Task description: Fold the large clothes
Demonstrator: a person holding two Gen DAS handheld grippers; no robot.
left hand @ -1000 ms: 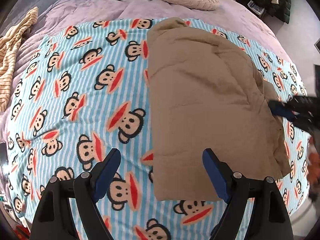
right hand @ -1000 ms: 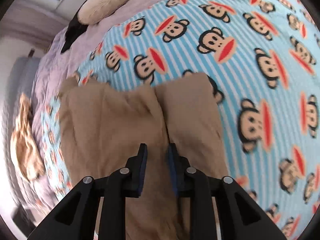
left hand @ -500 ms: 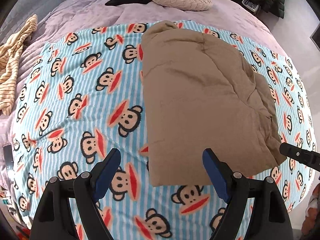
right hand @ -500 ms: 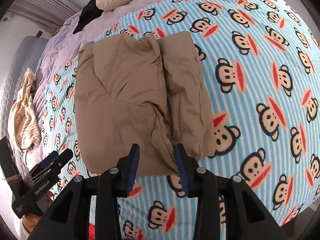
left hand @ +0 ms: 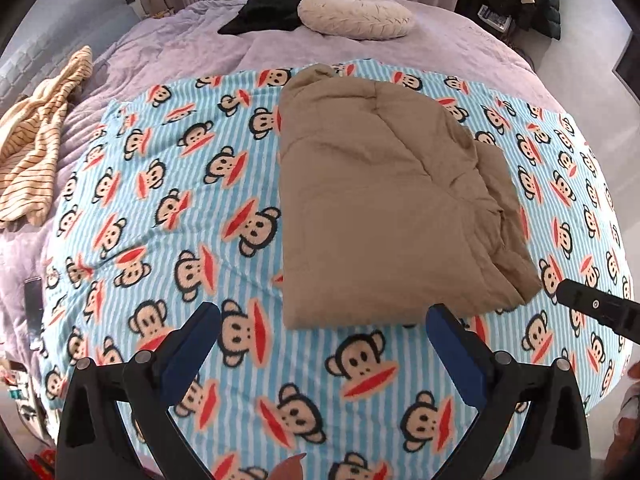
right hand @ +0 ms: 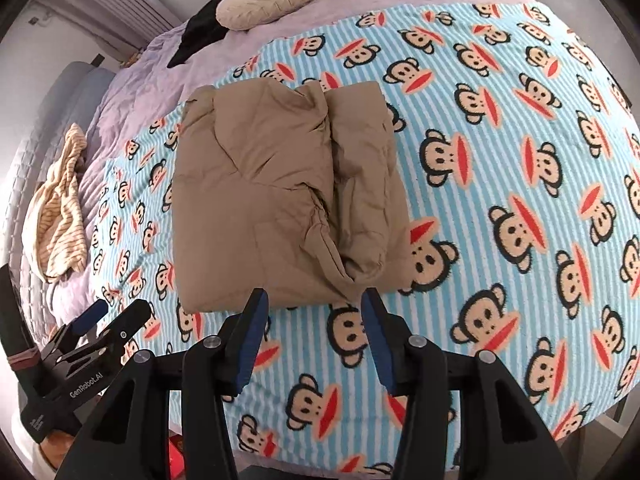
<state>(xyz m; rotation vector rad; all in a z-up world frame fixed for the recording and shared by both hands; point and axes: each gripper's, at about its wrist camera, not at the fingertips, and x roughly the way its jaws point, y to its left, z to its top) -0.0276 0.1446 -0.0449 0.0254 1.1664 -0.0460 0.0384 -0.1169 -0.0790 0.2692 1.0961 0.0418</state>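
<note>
Hovering above the near edge of the blanket [left hand: 256, 360], the left gripper [left hand: 324, 340] has its jaws opening to full spread with nothing but the monkey print between them. The right gripper [right hand: 314, 332] is likewise opening, about half wide, also empty. Neither pad touches cloth.

The coat [left hand: 380, 208] lies just ahead of both grippers, a little right of centre from the left one and a little left of centre from the right one. It looks already folded into a thick rectangular bundle, so the step in hand reads as letting go and checking the result. To do it well, both grippers should lift clear without snagging the near hem, and any tidying should go to the bundle's right side, where a narrower layer [right hand: 360, 184] bulges out beside the main panel and a puckered seam runs between them.

The coat is tan, matte and padded, with soft creases and rounded, puffy edges; it will likely spring open if left uneven. The blanket under it is fuzzy fleece, blue-and-white striped. Farther off, lilac bedding [left hand: 200, 52] lies rumpled, with a striped cream garment [left hand: 36, 140] far left, and at the back a round quilted cushion [left hand: 356, 14] and a black cloth [left hand: 268, 10].
</note>
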